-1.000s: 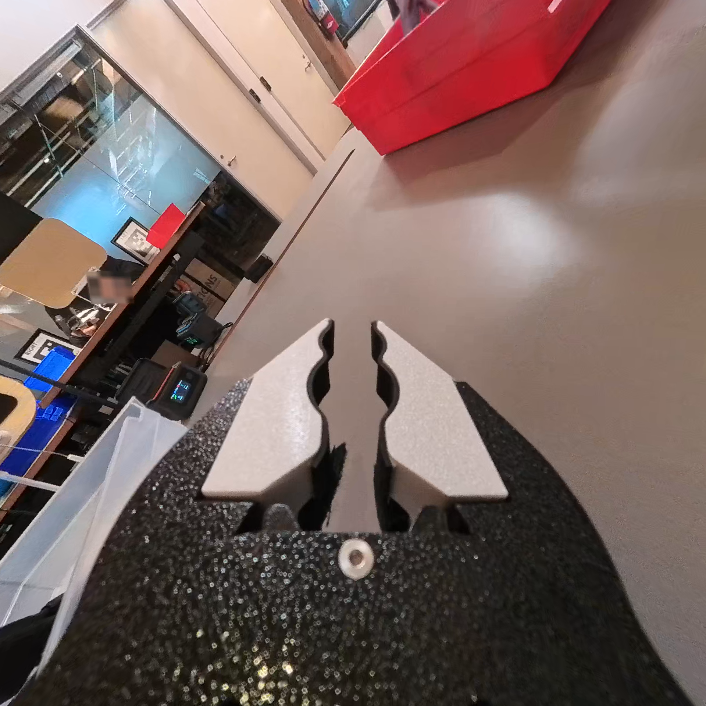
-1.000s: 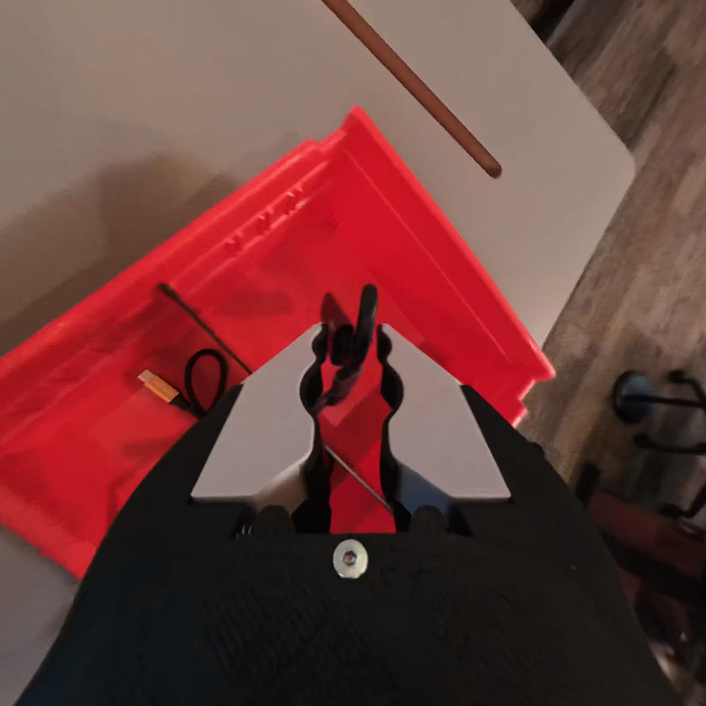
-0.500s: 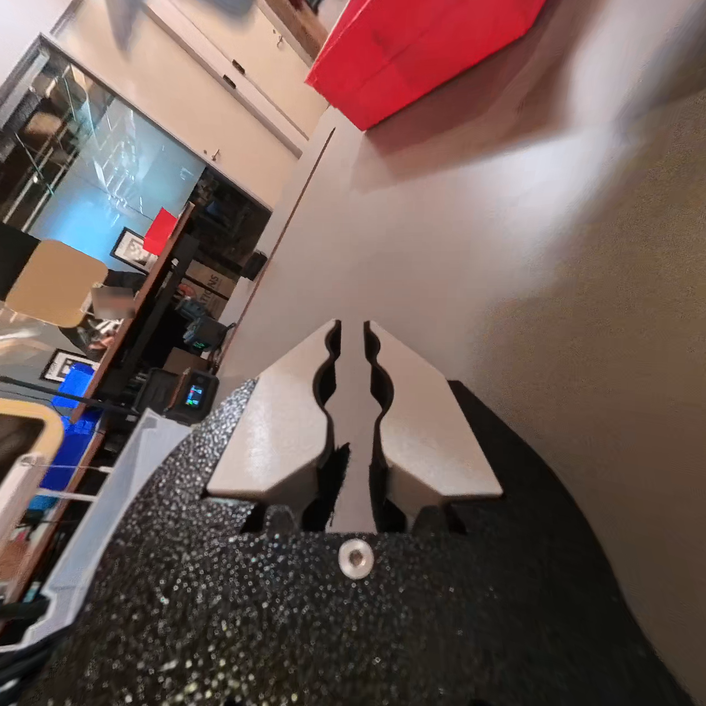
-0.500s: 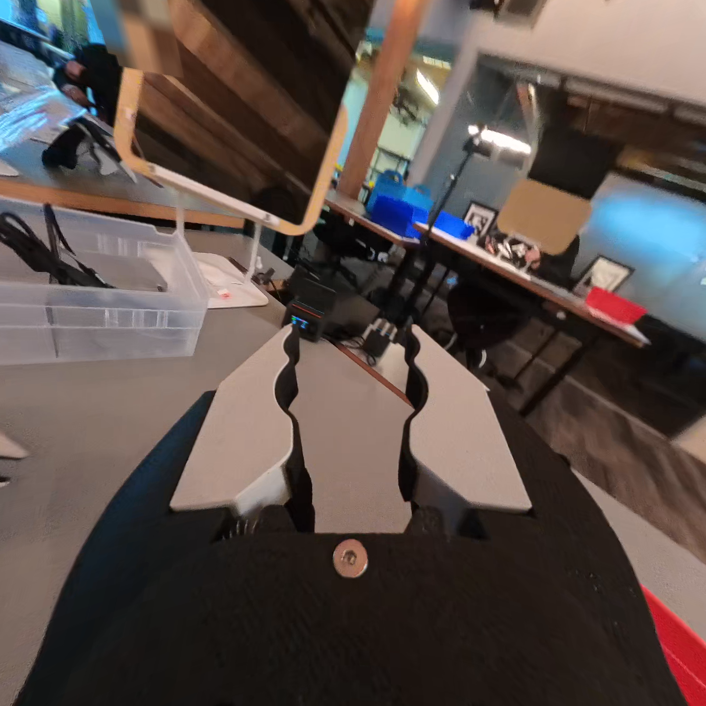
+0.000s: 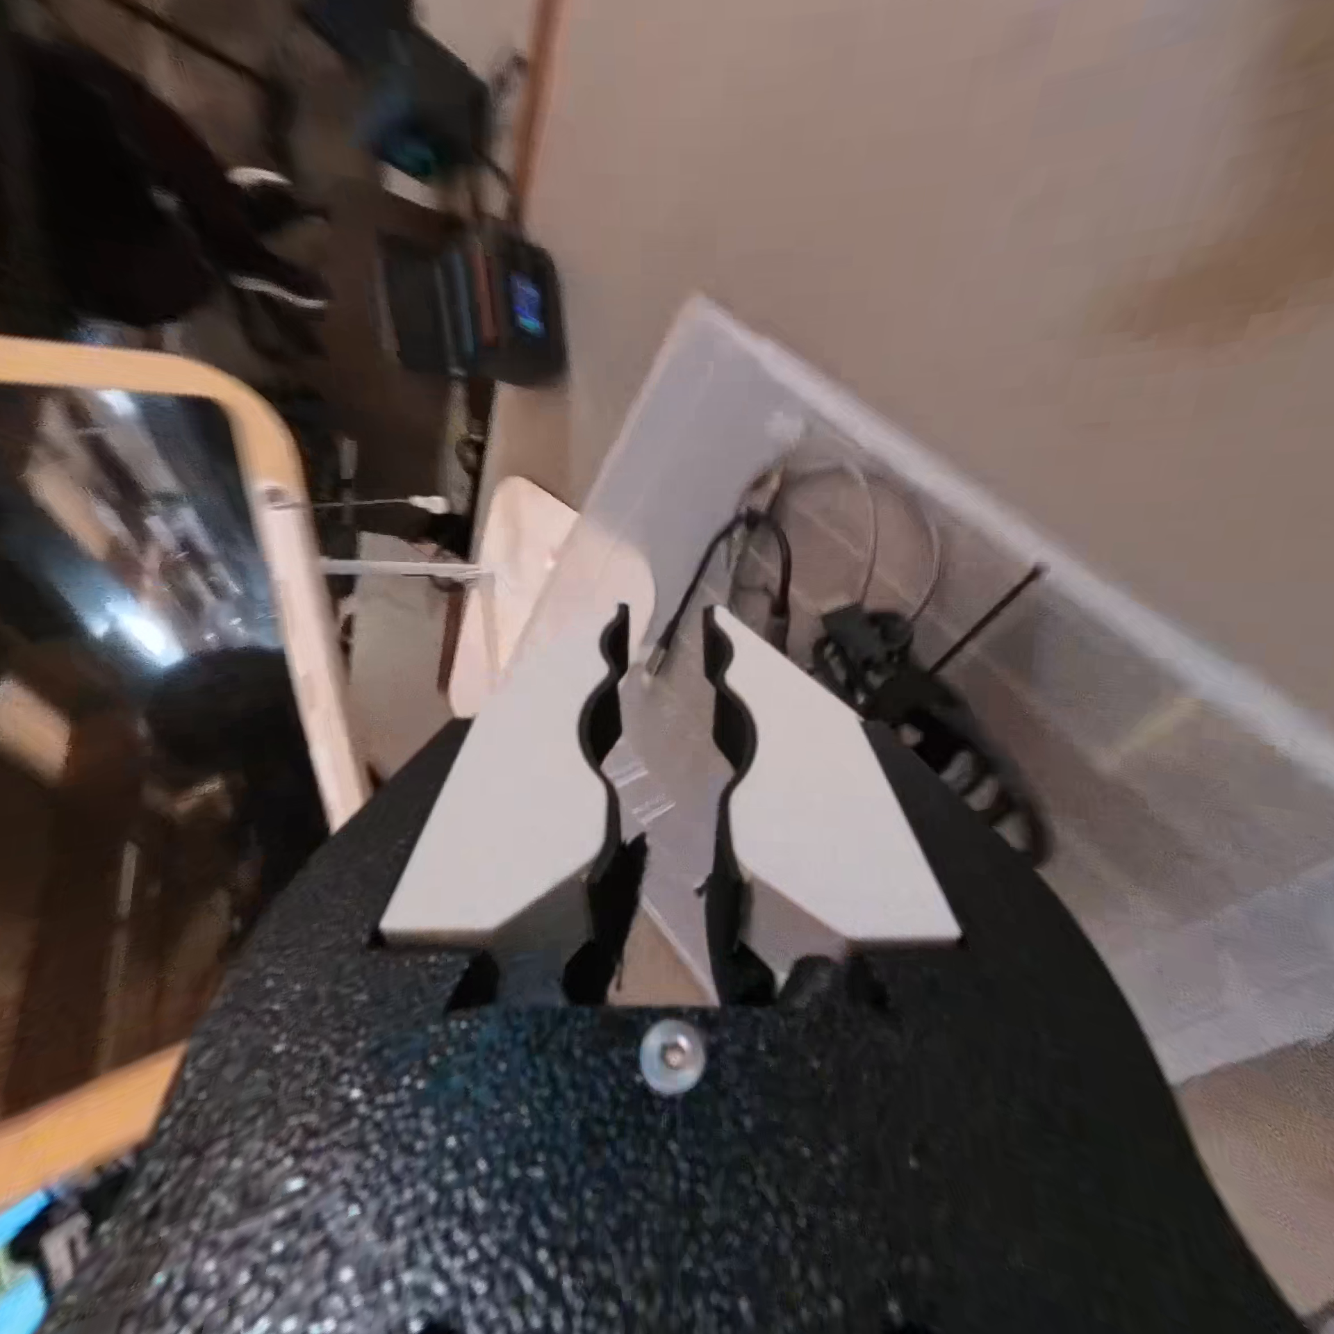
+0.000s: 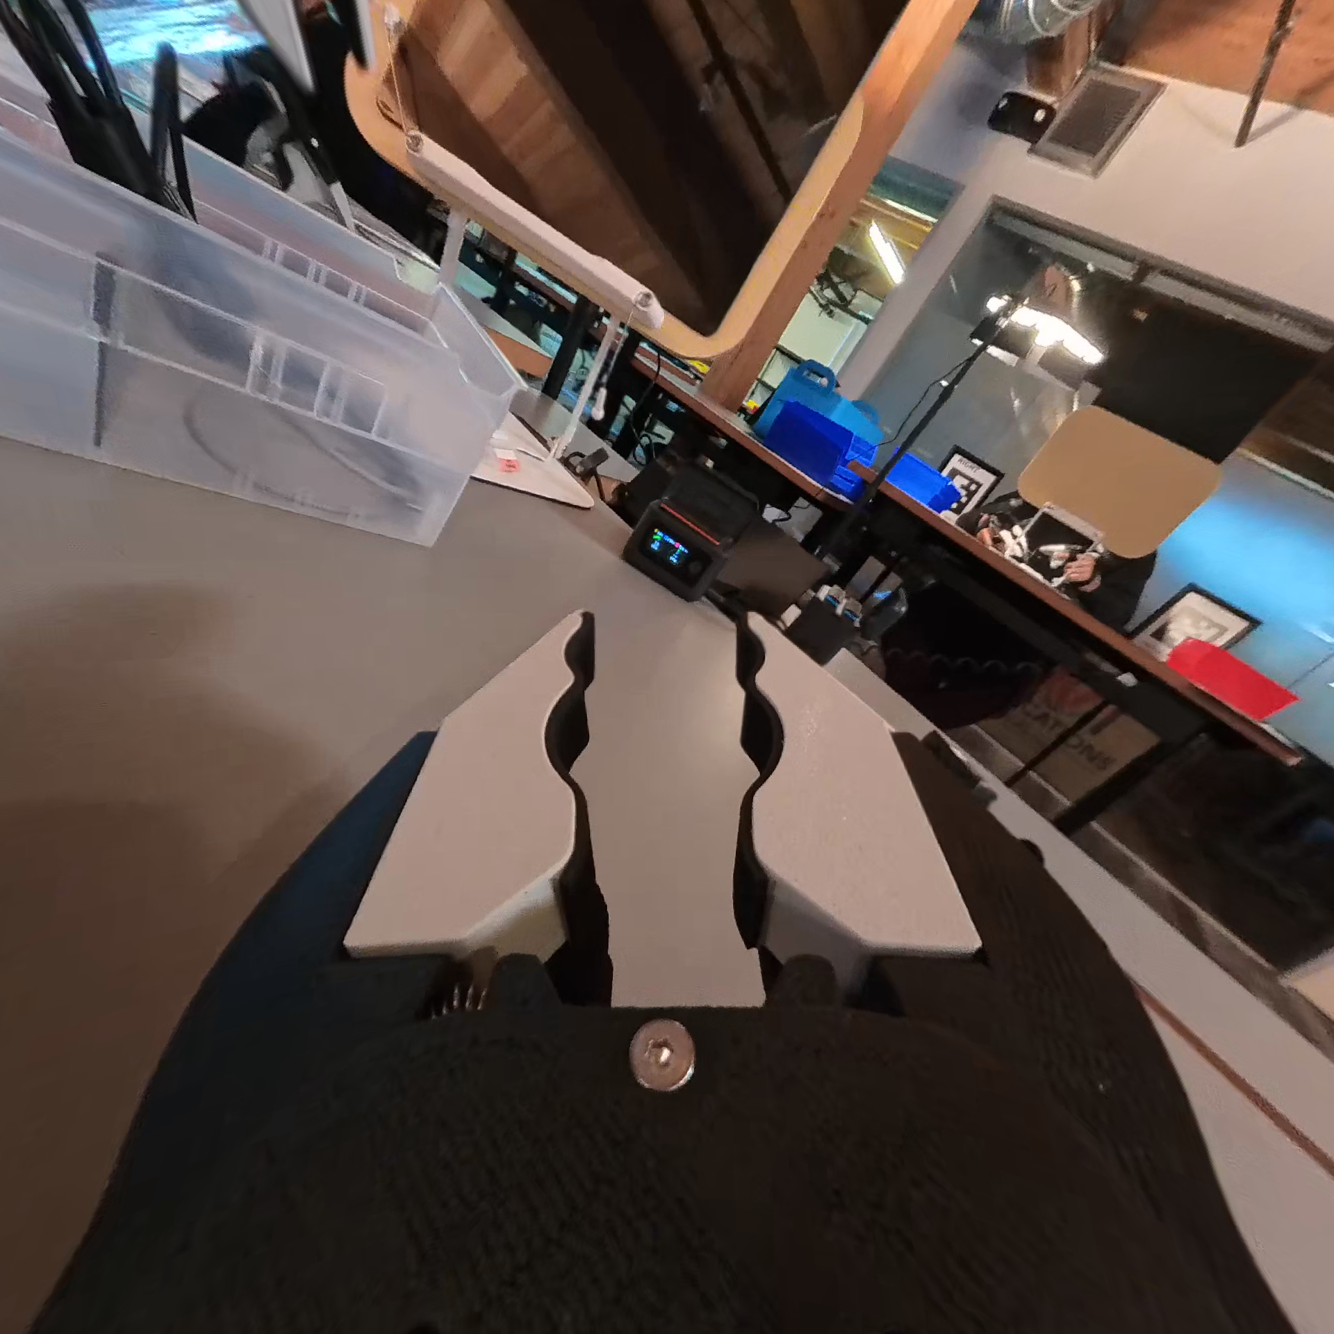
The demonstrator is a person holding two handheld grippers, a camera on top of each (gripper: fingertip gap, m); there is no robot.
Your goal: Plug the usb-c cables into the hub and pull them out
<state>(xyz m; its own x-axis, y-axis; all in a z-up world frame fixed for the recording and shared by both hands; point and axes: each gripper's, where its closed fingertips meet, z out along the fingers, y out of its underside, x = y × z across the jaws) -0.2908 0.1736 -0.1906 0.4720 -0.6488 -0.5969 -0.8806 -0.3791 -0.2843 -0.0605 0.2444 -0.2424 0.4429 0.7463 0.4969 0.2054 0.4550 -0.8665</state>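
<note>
The usb-c cables (image 5: 729,570) lie loose in the clear plastic bin (image 5: 1126,693) beside a black thing that may be the hub (image 5: 931,729), though blur hides whether any plug is seated. The left gripper (image 5: 668,628) hangs above the bin, jaws apart and empty. The right gripper (image 6: 664,628) is apart and empty over the bare surface (image 6: 216,650), so I judge that the plugging is not yet begun.

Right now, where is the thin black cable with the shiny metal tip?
In the left wrist view, the thin black cable lies inside the clear plastic bin, its tip just beyond the open left gripper, left of a black lump of cables.
</note>
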